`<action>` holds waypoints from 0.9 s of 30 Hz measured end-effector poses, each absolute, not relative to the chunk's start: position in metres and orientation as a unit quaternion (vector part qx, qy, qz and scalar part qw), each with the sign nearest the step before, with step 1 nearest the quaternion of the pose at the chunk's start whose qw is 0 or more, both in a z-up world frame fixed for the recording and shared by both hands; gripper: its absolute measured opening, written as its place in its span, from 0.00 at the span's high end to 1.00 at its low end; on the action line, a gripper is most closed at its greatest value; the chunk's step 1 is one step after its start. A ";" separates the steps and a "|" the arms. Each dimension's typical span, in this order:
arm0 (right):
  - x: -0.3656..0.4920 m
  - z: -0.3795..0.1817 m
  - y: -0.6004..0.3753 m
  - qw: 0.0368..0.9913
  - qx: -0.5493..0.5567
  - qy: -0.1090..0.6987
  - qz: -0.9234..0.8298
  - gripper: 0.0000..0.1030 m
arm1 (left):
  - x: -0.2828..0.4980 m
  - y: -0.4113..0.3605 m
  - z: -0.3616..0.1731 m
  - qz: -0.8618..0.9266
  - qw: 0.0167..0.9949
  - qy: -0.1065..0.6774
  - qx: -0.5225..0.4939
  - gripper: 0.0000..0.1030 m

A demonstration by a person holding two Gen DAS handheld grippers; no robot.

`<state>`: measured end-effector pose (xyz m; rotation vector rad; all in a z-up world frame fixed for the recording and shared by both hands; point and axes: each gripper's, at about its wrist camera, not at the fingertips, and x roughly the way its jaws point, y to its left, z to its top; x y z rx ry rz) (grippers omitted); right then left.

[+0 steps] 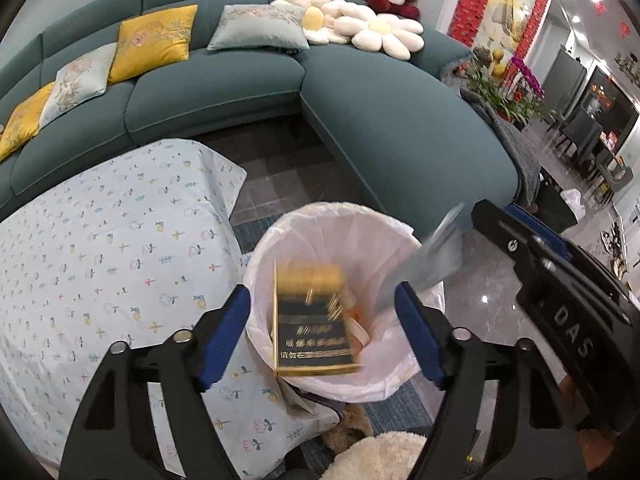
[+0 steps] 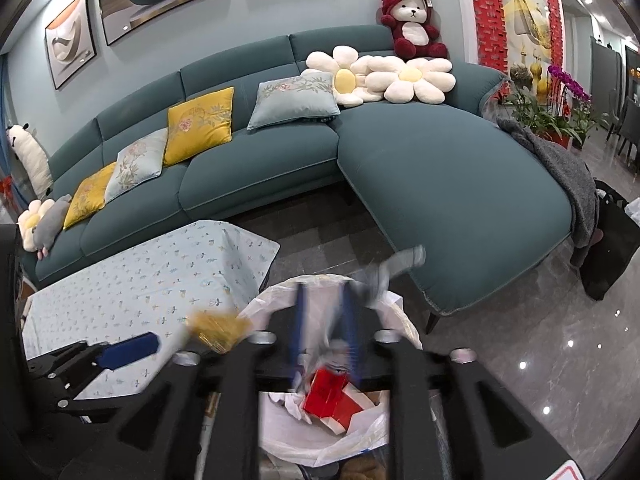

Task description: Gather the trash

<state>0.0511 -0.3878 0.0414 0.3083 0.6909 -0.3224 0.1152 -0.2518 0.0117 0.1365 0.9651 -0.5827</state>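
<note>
Left wrist view: left claw point(image 1: 322, 336) angled down over one lined bin point(image 1: 280, 240), released, one gold box point(image 1: 314, 320) blurred between its fingers; right claw point(image 2: 324, 326) released, one grey wrapper point(image 2: 390, 270) beyond it.

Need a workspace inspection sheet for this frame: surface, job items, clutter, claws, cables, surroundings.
Surface: floral tablecloth, bare where visible.
Job's things: lined bin; blurred gold-black box between the left claw's pads, no contact visible; grey wrapper blurred at the rim; red packet inside.
Clutter: fluffy item by the bin.
Claws: left claw open; right claw open over the bin.
Cables: nothing seen.
Surroundings: teal sofa, cushions, plush bear.
</note>
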 end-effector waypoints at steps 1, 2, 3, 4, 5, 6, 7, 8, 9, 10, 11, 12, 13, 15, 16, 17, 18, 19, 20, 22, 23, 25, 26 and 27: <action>0.050 0.043 -0.387 0.918 0.147 0.332 -0.162 0.54 | 0.116 -0.252 0.012 -0.277 0.842 0.458 0.065 0.30; 0.050 0.044 -0.387 0.919 0.144 0.328 -0.163 0.54 | 0.116 -0.252 0.012 -0.276 0.842 0.458 0.065 0.30; 0.051 0.046 -0.386 0.920 0.142 0.328 -0.163 0.54 | 0.117 -0.252 0.013 -0.276 0.843 0.458 0.064 0.30; 0.051 0.046 -0.386 0.920 0.141 0.328 -0.163 0.54 | 0.117 -0.251 0.013 -0.276 0.843 0.457 0.063 0.30; 0.052 0.047 -0.386 0.920 0.139 0.328 -0.164 0.54 | 0.117 -0.250 0.013 -0.274 0.844 0.457 0.063 0.30; 0.052 0.047 -0.385 0.920 0.137 0.327 -0.164 0.53 | 0.117 -0.249 0.013 -0.274 0.844 0.456 0.063 0.30; 0.052 0.047 -0.384 0.921 0.136 0.327 -0.164 0.51 | 0.117 -0.248 0.014 -0.274 0.845 0.456 0.063 0.30; 0.052 0.048 -0.383 0.921 0.135 0.326 -0.165 0.50 | 0.117 -0.247 0.014 -0.273 0.845 0.455 0.063 0.30; 0.051 0.048 -0.383 0.921 0.134 0.325 -0.165 0.49 | 0.117 -0.245 0.015 -0.272 0.846 0.455 0.062 0.30; 0.051 0.049 -0.382 0.922 0.133 0.325 -0.165 0.48 | 0.117 -0.244 0.015 -0.271 0.846 0.454 0.061 0.30; 0.052 0.050 -0.380 0.922 0.132 0.325 -0.165 0.47 | 0.117 -0.243 0.016 -0.270 0.847 0.454 0.060 0.30; 0.052 0.050 -0.379 0.922 0.131 0.325 -0.166 0.47 | 0.117 -0.242 0.016 -0.269 0.847 0.454 0.059 0.30; 0.052 0.051 -0.378 0.922 0.130 0.325 -0.165 0.47 | 0.117 -0.240 0.017 -0.269 0.848 0.454 0.058 0.30; 0.052 0.052 -0.376 0.923 0.127 0.324 -0.165 0.46 | 0.117 -0.238 0.018 -0.268 0.848 0.454 0.057 0.30; 0.053 0.053 -0.375 0.923 0.126 0.323 -0.166 0.45 | 0.117 -0.236 0.019 -0.267 0.849 0.453 0.056 0.30; 0.052 0.053 -0.374 0.923 0.124 0.323 -0.166 0.45 | 0.117 -0.235 0.019 -0.266 0.849 0.452 0.055 0.30; 0.053 0.054 -0.374 0.924 0.124 0.322 -0.165 0.44 | 0.117 -0.233 0.020 -0.266 0.850 0.452 0.054 0.30; 0.053 0.055 -0.373 0.924 0.123 0.322 -0.165 0.44 | 0.117 -0.232 0.020 -0.265 0.850 0.452 0.053 0.30; 0.053 0.055 -0.371 0.925 0.122 0.322 -0.164 0.44 | 0.117 -0.230 0.021 -0.263 0.851 0.451 0.052 0.30; 0.055 0.056 -0.370 0.925 0.121 0.322 -0.163 0.43 | 0.117 -0.227 0.022 -0.262 0.852 0.450 0.051 0.29; 0.055 0.056 -0.369 0.925 0.120 0.322 -0.162 0.42 | 0.116 -0.227 0.023 -0.261 0.853 0.449 0.051 0.29; 0.054 0.056 -0.367 0.925 0.118 0.323 -0.160 0.38 | 0.117 -0.224 0.023 -0.259 0.854 0.449 0.050 0.29; 0.054 0.057 -0.366 0.926 0.117 0.322 -0.160 0.38 | 0.117 -0.223 0.023 -0.258 0.854 0.449 0.049 0.29; 0.053 0.057 -0.365 0.926 0.116 0.321 -0.159 0.37 | 0.117 -0.222 0.024 -0.257 0.855 0.449 0.048 0.29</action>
